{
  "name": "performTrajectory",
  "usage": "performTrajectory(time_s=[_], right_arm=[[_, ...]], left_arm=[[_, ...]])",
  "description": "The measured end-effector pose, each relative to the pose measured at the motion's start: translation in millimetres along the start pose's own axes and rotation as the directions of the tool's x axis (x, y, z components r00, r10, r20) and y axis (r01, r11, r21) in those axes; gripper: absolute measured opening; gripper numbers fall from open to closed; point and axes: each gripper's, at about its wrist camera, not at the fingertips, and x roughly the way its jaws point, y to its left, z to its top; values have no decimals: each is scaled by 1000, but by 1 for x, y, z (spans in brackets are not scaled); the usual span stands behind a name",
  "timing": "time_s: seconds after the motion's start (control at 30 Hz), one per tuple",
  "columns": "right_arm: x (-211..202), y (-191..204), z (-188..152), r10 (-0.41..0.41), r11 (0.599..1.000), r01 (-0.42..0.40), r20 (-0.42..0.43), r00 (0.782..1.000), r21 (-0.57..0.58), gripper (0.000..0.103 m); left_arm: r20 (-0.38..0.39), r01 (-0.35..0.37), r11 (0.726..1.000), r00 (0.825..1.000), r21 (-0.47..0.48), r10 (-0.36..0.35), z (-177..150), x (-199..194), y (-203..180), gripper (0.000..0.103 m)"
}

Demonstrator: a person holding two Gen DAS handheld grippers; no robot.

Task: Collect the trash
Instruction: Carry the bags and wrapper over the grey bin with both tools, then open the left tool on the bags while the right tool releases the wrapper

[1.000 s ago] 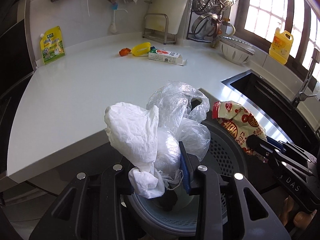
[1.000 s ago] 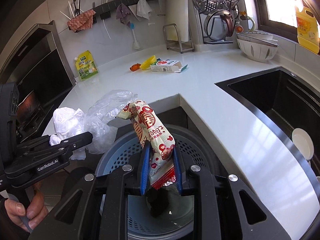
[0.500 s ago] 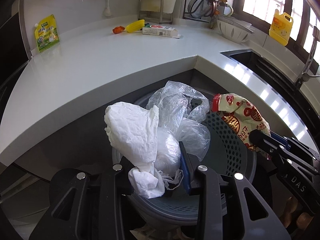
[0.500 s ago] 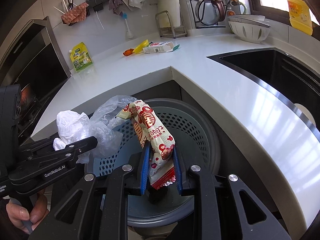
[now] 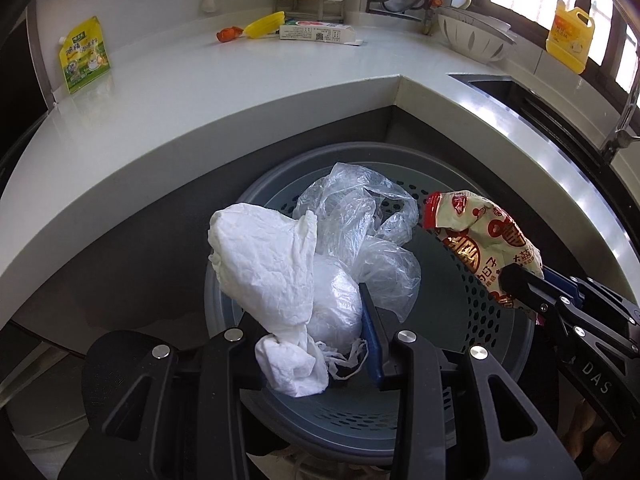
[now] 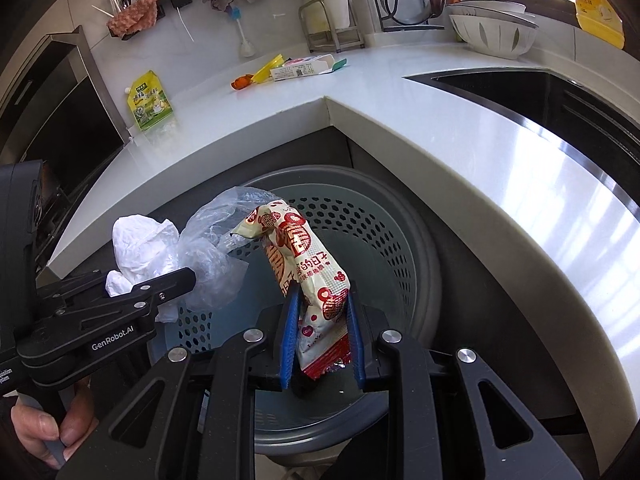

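Observation:
A grey perforated bin (image 5: 472,304) (image 6: 384,240) stands on the floor below the counter corner. My left gripper (image 5: 320,332) is shut on a bundle of crumpled white tissue (image 5: 268,264) and clear plastic bag (image 5: 360,216), held over the bin's left half; the same bundle (image 6: 144,244) shows left in the right wrist view. My right gripper (image 6: 320,332) is shut on a red-and-cream snack wrapper (image 6: 304,264), upright above the bin mouth. That wrapper (image 5: 484,240) appears at the right in the left wrist view.
On the white counter (image 5: 200,92) lie a white carton (image 5: 316,33), a yellow piece (image 5: 264,28), an orange scrap (image 5: 228,35) and a green-yellow pouch (image 5: 84,56). A sink (image 6: 540,96) is at the right, a colander (image 6: 492,36) behind it. A hand (image 6: 40,428) holds the left gripper.
Both grippers have sunk towards the bin with their loads still gripped; the counter edge has risen in both views and the bin mouth now fills the middle.

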Motion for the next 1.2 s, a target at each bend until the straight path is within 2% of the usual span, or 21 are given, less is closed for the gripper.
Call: performTrajectory(time_s=[0.33,0.63,0.73,0.8,0.83,0.97,1.13,1.2], right_arm=[[18,-5,-3,-9,1000,10,-48,999,7,22],[23,-5,-3,0,1000,0,-60,998,4,24],[22,-5,-2,-1,1000,2,-55,998,5,30],[19,-5,-2,-2,1000,3,-43,999,8,43],[18,-5,-2,-1,1000,1,-37,999,8,44],[16,-5,0,-3,1000,4,-34,999,9,45],[16,-6,0,1,1000,-1,-34,999,14,46],[16,-5,0,1,1000,-1,-33,999,13,47]], left_arm=[[-26,-16,1000,1000,-22,15,6,20,6,37],[-36,-6,999,999,-35,5,5,23,9,40],[-33,-7,999,999,-38,6,5,22,10,51],[-29,-10,999,1000,-41,8,5,21,10,57],[-29,-10,999,1000,-40,9,5,20,10,57],[-31,-14,999,999,-48,12,4,20,12,66],[-29,-12,999,1000,-51,10,2,18,15,68],[-29,-8,999,1000,-52,6,3,18,15,73]])
